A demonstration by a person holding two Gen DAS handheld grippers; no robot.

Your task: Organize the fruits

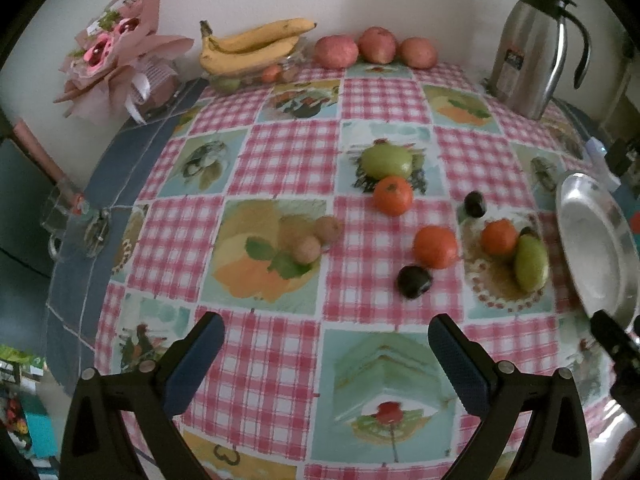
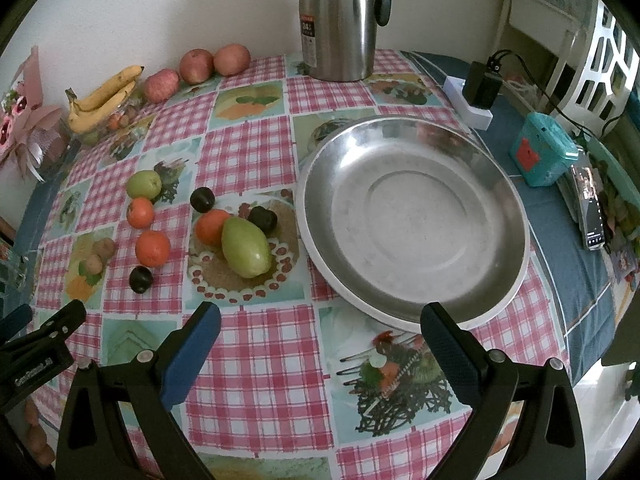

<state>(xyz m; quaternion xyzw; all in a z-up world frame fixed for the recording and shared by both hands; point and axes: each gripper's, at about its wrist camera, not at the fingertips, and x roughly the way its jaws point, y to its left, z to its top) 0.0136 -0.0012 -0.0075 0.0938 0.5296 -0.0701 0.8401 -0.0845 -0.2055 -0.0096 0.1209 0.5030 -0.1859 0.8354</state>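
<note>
Loose fruit lies on the checked tablecloth: a green mango [image 2: 245,248], three oranges [image 2: 152,248], three dark plums [image 2: 141,279], a round green fruit [image 2: 144,184] and two brown nuts [image 1: 306,249]. An empty steel basin [image 2: 414,224] sits to their right. My left gripper [image 1: 326,334] hovers open over the near cloth, short of the plum [image 1: 415,281]. My right gripper [image 2: 320,322] is open too, above the cloth just in front of the basin's near rim. Neither holds anything.
Bananas [image 1: 252,46] on a glass bowl and three red apples [image 1: 376,50] line the back wall. A steel thermos jug [image 2: 340,20] stands at the back. A pink bouquet [image 1: 116,60] sits back left. A teal box [image 2: 544,156], charger and phone lie on the right.
</note>
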